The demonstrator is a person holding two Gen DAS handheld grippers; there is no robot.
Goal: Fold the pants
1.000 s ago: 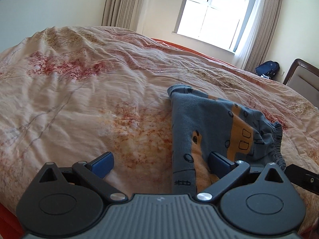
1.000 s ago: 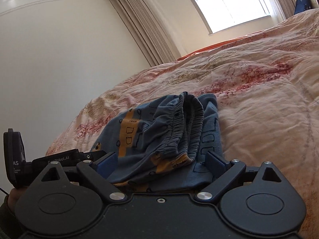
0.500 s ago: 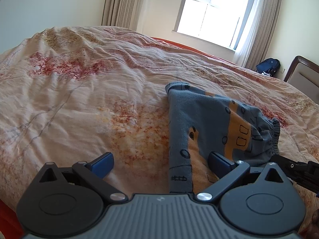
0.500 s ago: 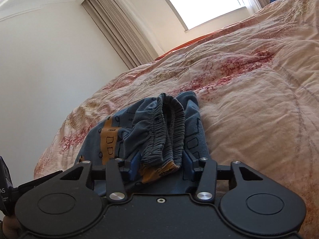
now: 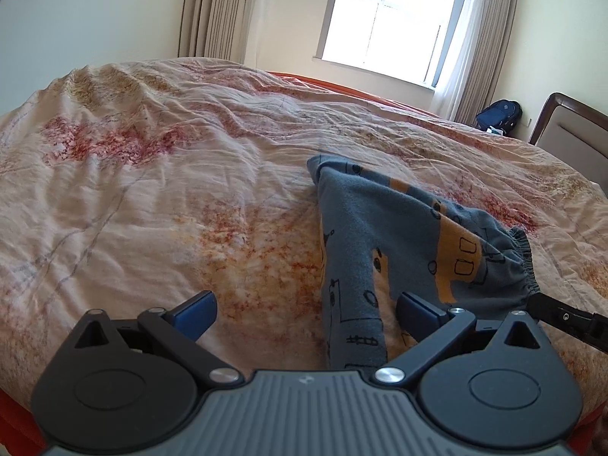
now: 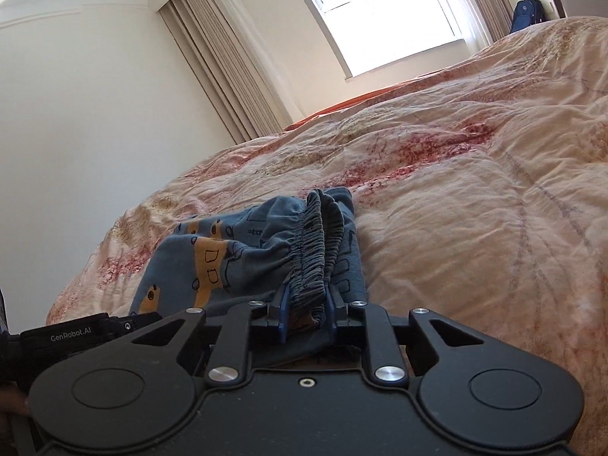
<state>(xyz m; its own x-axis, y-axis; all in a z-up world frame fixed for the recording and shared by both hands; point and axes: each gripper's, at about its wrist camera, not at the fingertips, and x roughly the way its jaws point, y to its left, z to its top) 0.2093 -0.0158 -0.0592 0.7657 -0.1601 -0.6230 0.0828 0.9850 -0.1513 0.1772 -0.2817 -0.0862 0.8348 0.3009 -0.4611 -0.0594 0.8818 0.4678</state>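
Note:
Small blue-grey pants with orange patches and black doodles lie folded on the bed. My left gripper is open; a pant leg end lies between its blue fingers, nearer the right one. In the right wrist view the pants show their gathered elastic waistband. My right gripper is shut on that waistband and lifts it slightly. The right gripper's black body shows at the left view's right edge.
The bed carries a rumpled cream quilt with red and orange blotches. A window with curtains is behind. A dark backpack and a wooden headboard stand at the far right.
My right gripper has closed on the waistband; it was open a second ago. The waistband side of the pants has risen slightly. My left gripper stays open.

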